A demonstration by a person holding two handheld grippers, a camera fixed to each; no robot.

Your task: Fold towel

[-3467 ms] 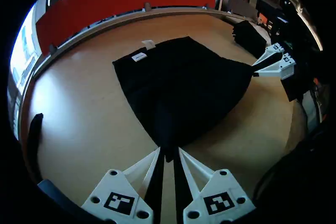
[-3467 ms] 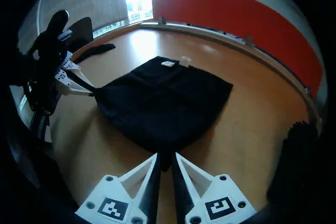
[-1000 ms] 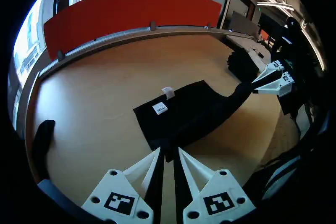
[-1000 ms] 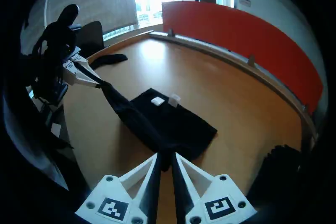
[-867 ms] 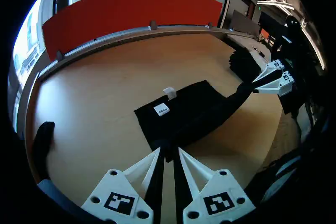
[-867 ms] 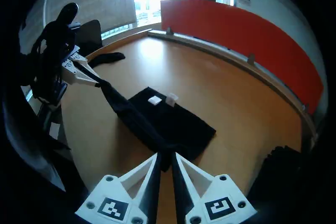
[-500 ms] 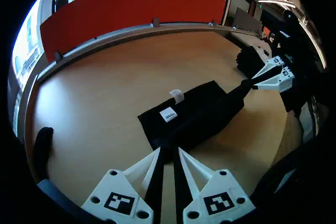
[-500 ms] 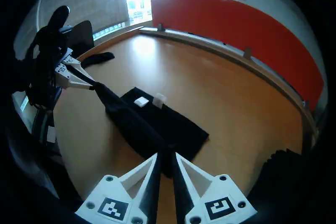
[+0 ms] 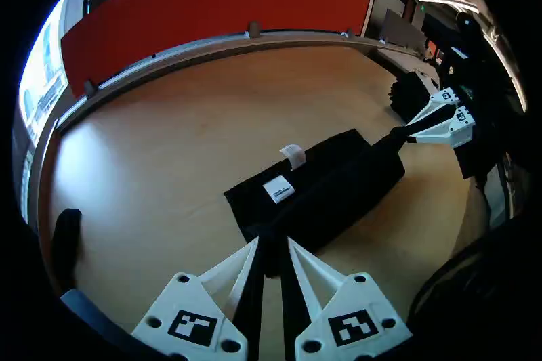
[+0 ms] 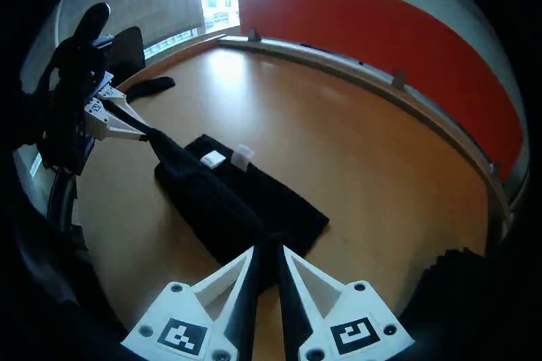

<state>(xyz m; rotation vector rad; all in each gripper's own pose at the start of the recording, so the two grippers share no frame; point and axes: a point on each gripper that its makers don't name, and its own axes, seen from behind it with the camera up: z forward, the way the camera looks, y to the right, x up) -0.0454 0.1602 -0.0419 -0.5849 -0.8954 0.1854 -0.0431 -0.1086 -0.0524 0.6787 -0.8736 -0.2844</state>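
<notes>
The black towel (image 9: pixel 339 178) lies near the middle of the wooden table (image 9: pixel 156 151), doubled into a narrow band. The left gripper (image 9: pixel 271 242) is closed to a slit on one near corner and the right gripper (image 10: pixel 269 242) is clamped the same way on the other, so the near edge hangs taut between them. The white labels (image 9: pixel 278 189) on the far edge are uncovered. The first fold looks nearly done: the held edge is not yet laid on the far edge and released, and further folds probably follow.

Black towel (image 9: pixel 325 185), half-folded, edge raised
</notes>
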